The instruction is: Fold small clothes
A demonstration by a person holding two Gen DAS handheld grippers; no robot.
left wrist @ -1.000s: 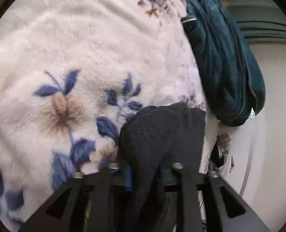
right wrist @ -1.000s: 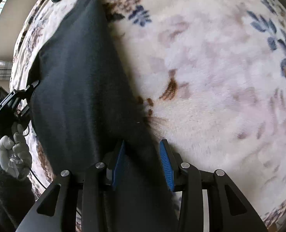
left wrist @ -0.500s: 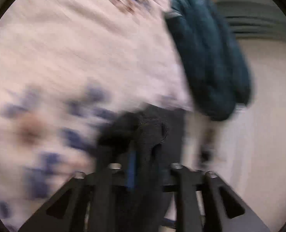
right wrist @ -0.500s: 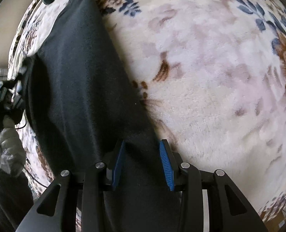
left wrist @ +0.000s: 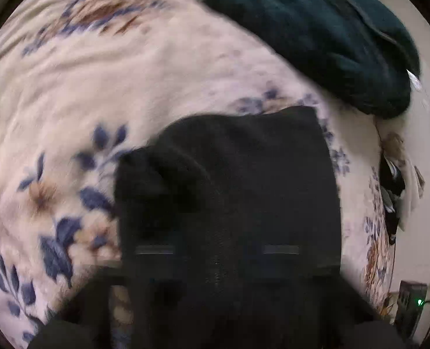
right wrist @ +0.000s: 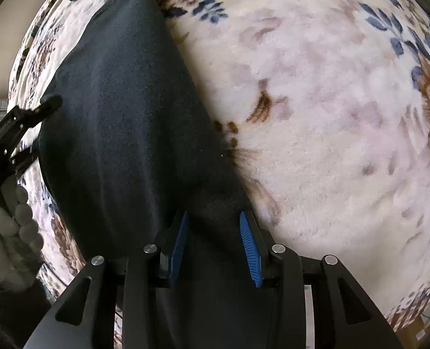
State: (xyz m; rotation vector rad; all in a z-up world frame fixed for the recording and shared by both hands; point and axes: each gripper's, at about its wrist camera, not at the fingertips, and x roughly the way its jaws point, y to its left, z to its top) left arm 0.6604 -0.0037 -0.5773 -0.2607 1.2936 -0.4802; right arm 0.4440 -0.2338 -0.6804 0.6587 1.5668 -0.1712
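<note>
Now two tongs flank one black garment on one floral blanket.

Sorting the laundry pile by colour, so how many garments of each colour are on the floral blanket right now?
Black: 1, the black garment, lying along the floral blanket, with both hand-held grippers at it
Dark teal: 1, the teal garment, bunched at the blanket's edge
Total: 2 garments
</note>
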